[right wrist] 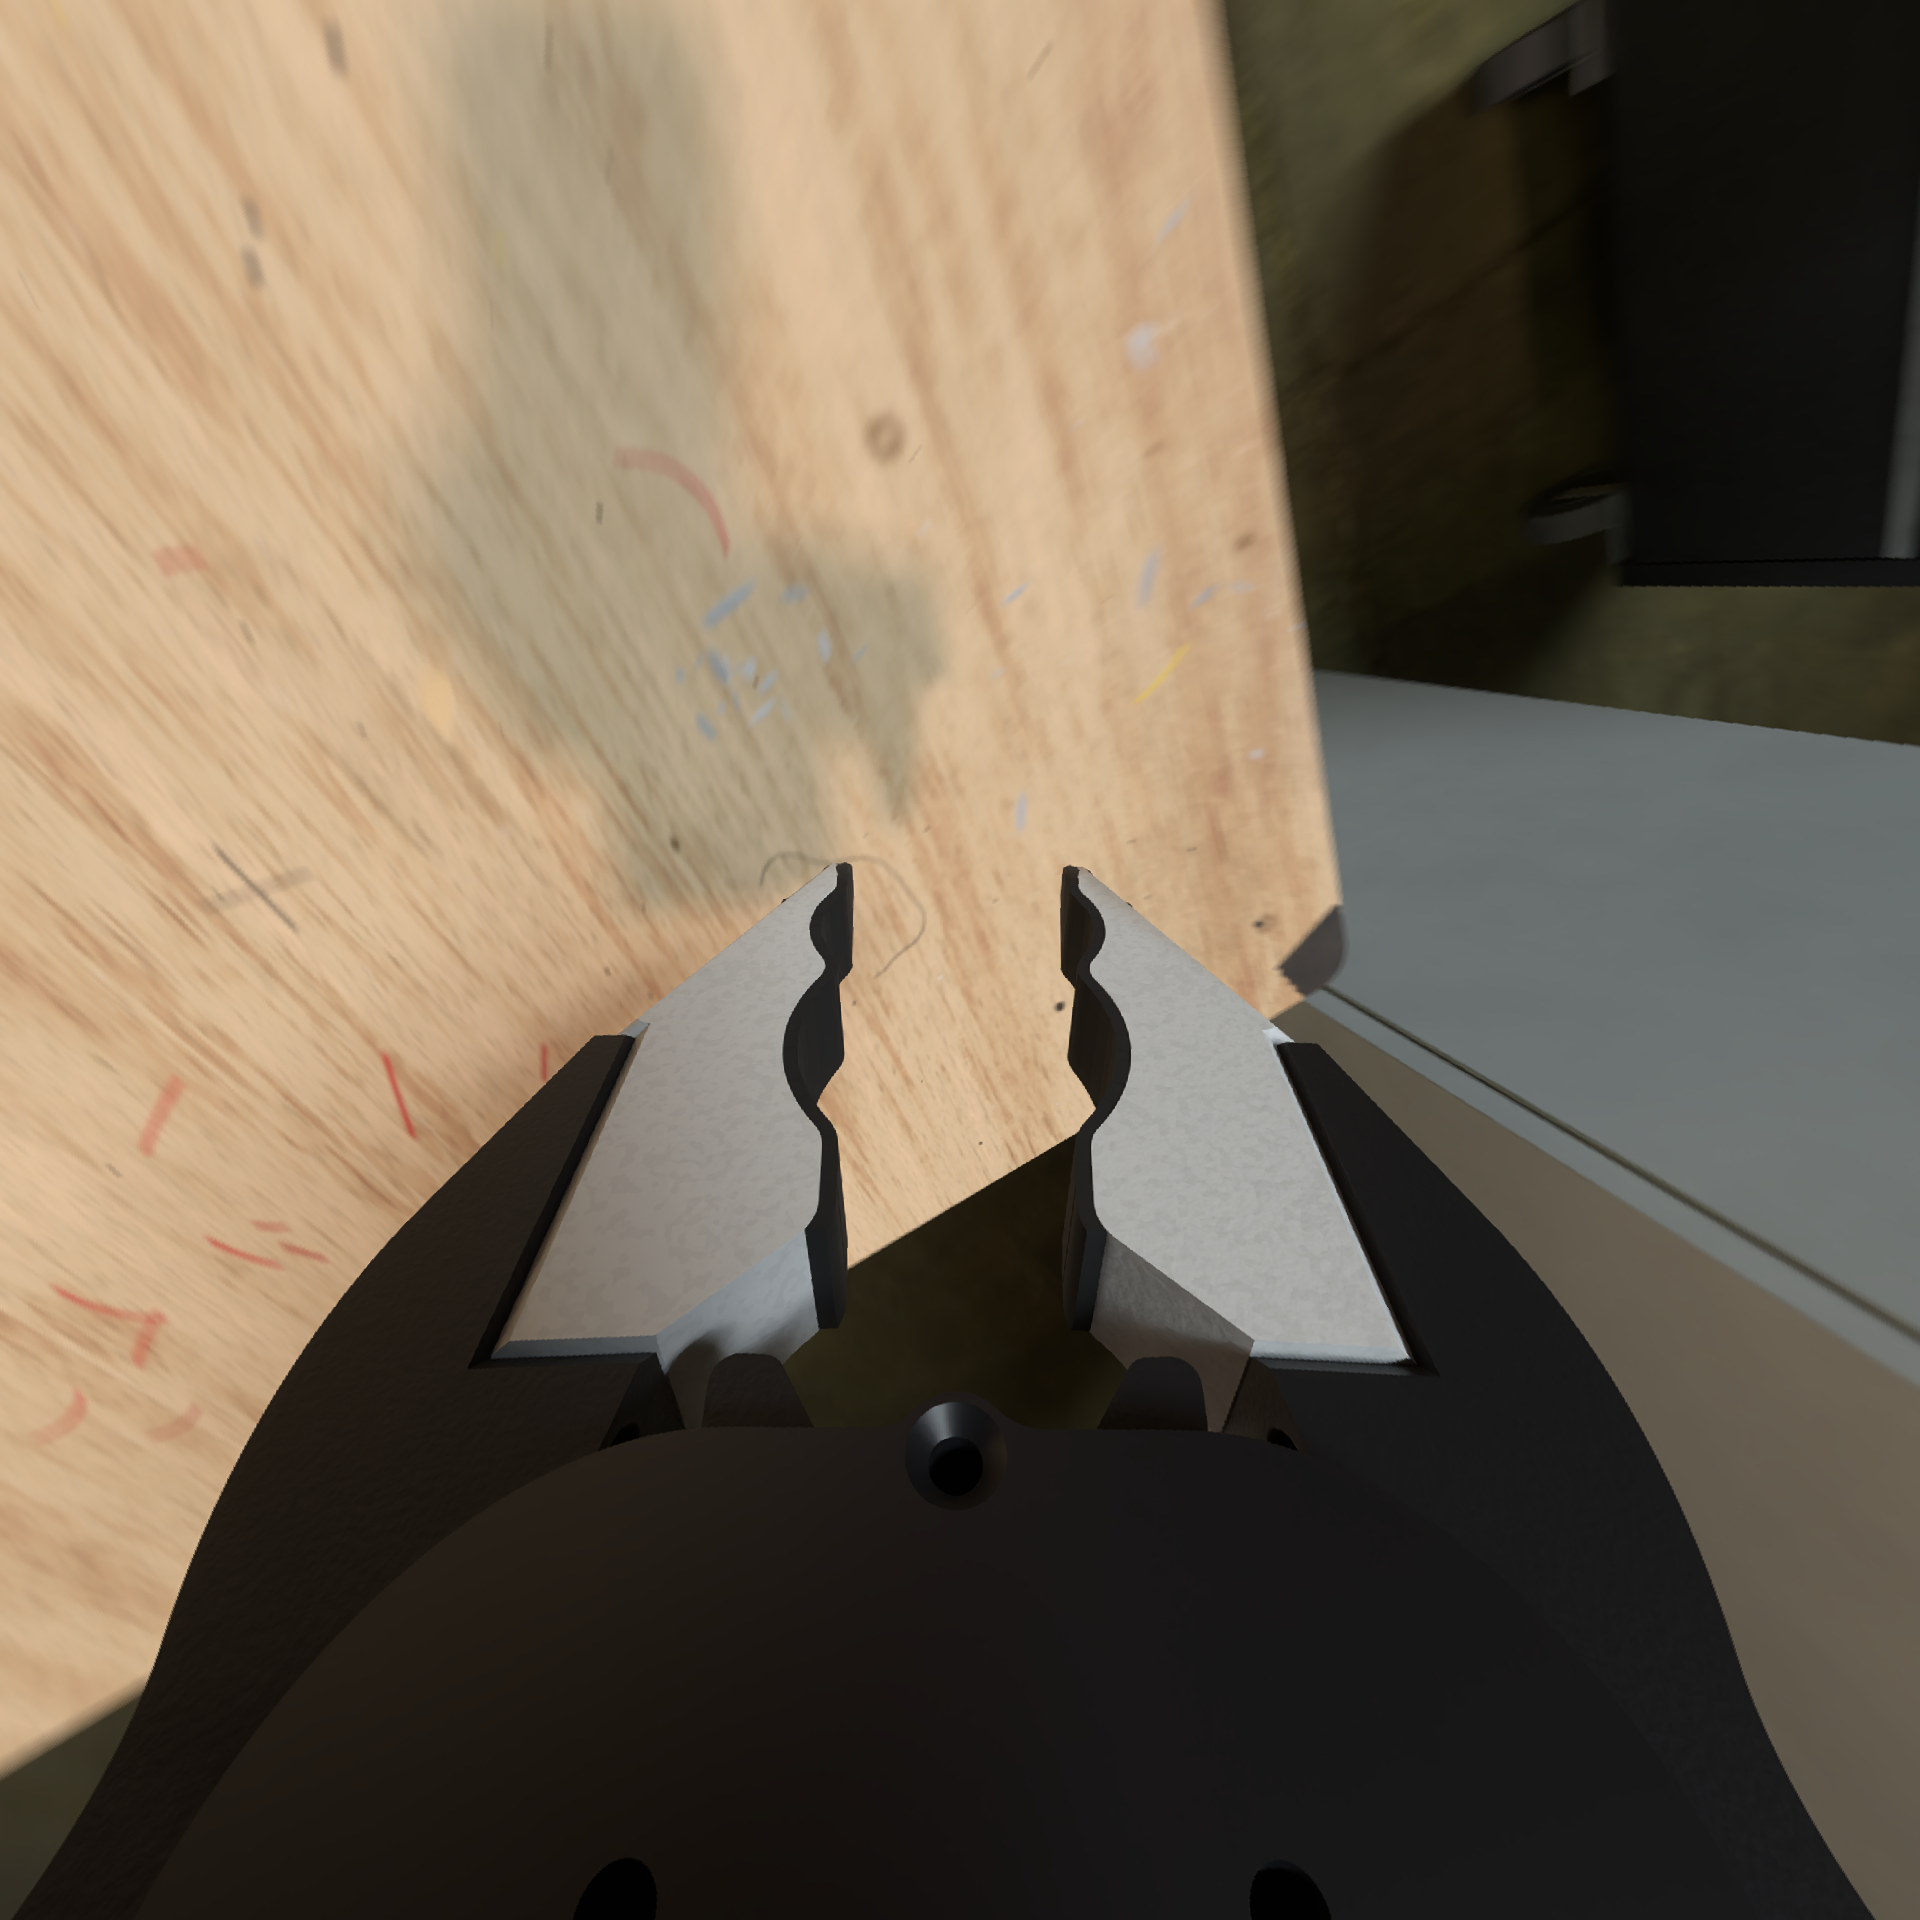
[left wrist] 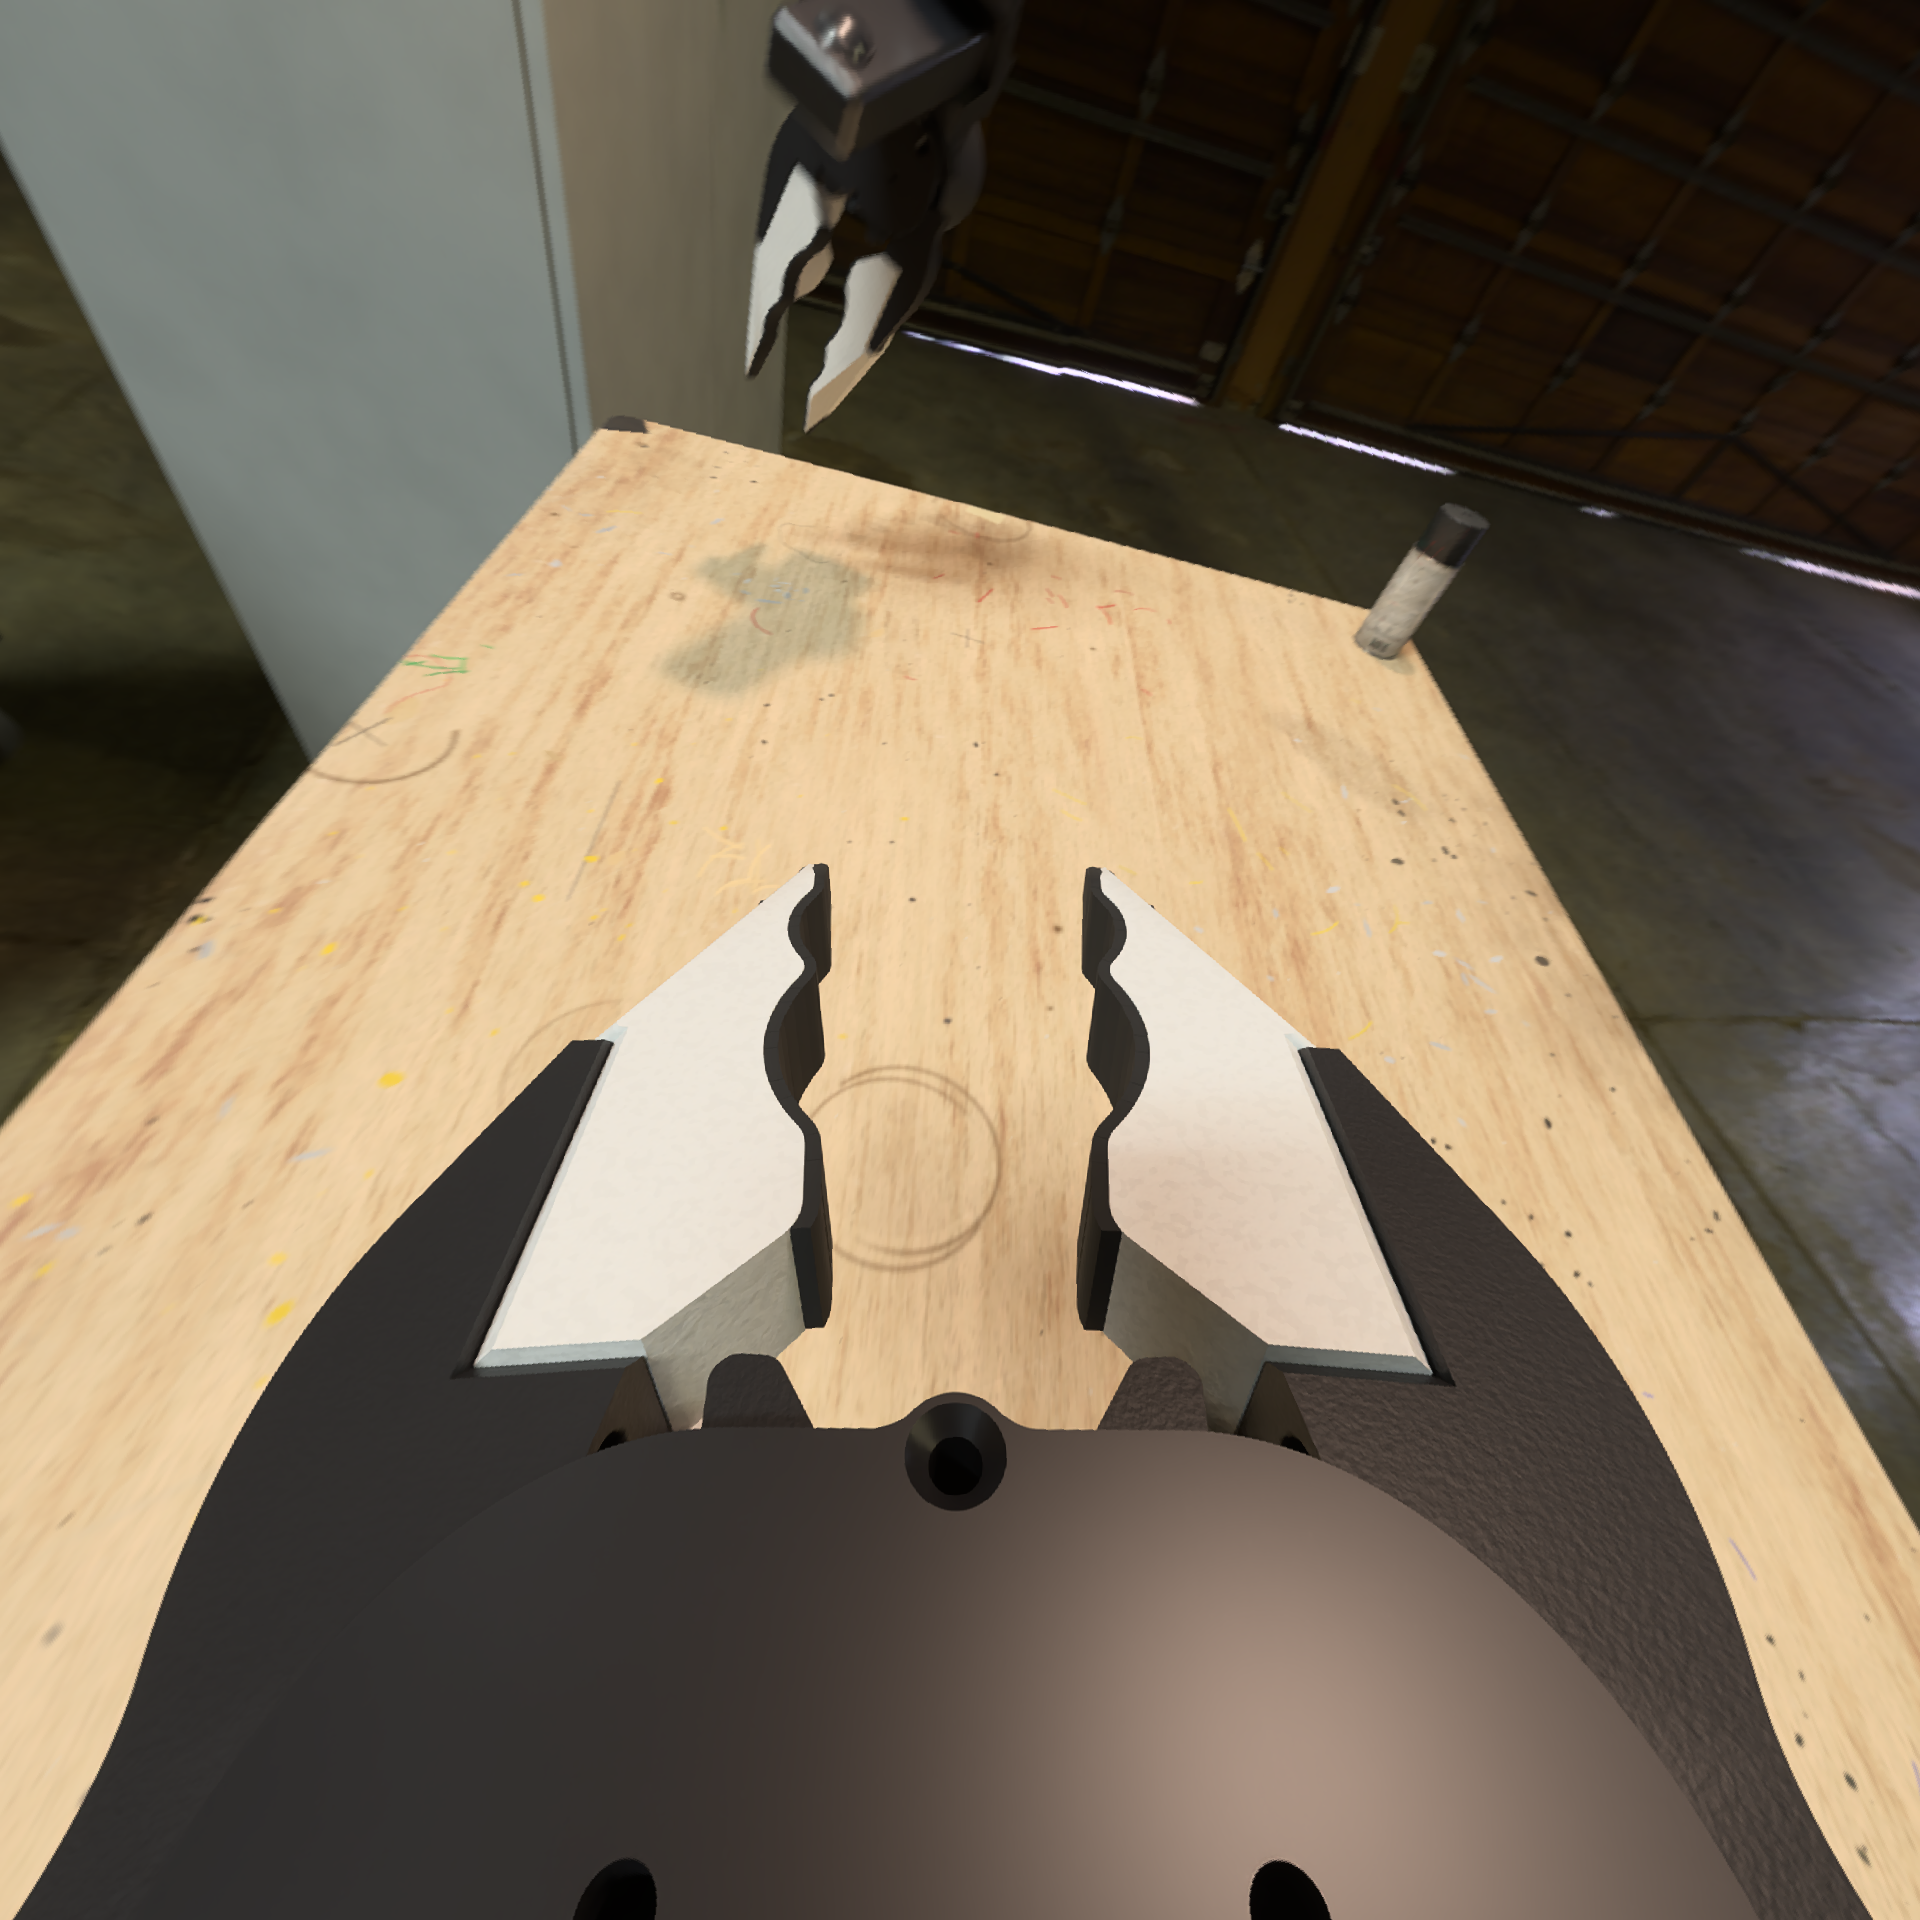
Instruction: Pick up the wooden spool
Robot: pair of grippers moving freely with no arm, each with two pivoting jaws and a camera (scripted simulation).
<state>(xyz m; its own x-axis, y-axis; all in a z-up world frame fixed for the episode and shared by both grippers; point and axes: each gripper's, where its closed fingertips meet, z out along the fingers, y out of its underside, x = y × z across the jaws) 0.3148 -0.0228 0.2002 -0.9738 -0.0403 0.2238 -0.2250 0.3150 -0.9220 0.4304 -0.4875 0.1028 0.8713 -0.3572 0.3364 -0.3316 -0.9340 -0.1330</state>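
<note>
Your target, the small pale cylindrical spool with a dark cap, stands upright at the far right corner of the light, paint-flecked plywood tabletop, long axis vertical. That favours a side-on pinch. Your left gripper gapes empty, well short; your right gripper, also spread, hovers empty above the far edge.

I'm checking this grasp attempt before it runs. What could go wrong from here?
1. The spool stands right at the far corner of the wooden table, so a sideways nudge could tip it onto the floor.
2. It shows only in the left wrist view; the right gripper faces bare tabletop and would have to approach without seeing it.
3. Both grippers are open and well away from it; the left gripper has a long reach across the table.
</note>
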